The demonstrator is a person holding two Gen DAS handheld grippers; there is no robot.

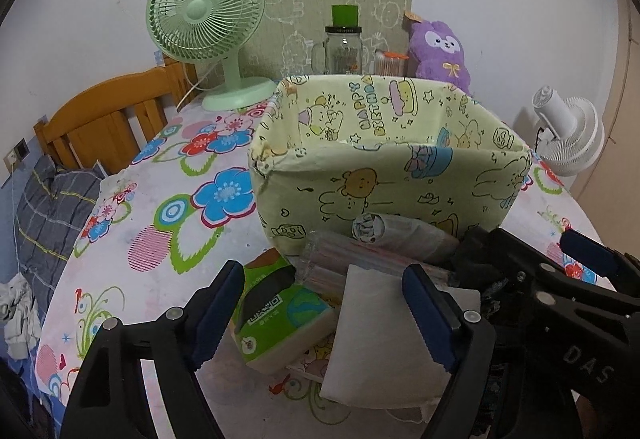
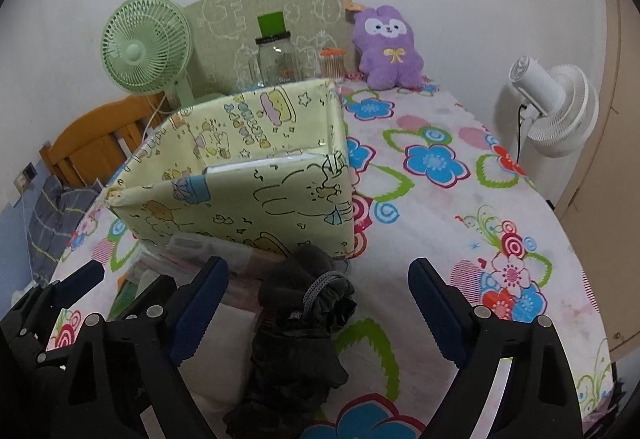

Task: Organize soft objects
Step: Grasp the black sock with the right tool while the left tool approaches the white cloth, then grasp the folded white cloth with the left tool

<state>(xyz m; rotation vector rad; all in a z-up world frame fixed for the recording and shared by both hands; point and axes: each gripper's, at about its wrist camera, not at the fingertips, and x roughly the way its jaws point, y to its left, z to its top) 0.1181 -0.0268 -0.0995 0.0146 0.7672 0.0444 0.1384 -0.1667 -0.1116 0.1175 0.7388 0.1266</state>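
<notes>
Floral bedsheet, white wall, box centre, left gripper jaws wide over tissues, right gripper jaws wide over dark socks, seen clearly only from the right.

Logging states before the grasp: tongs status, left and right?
Left tongs: open, over the green tissue pack, holding nothing.
Right tongs: open, over the dark socks, holding nothing.

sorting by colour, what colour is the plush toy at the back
Purple, with a white face and a yellow bow; plush toy shows best in the right wrist view.
</notes>
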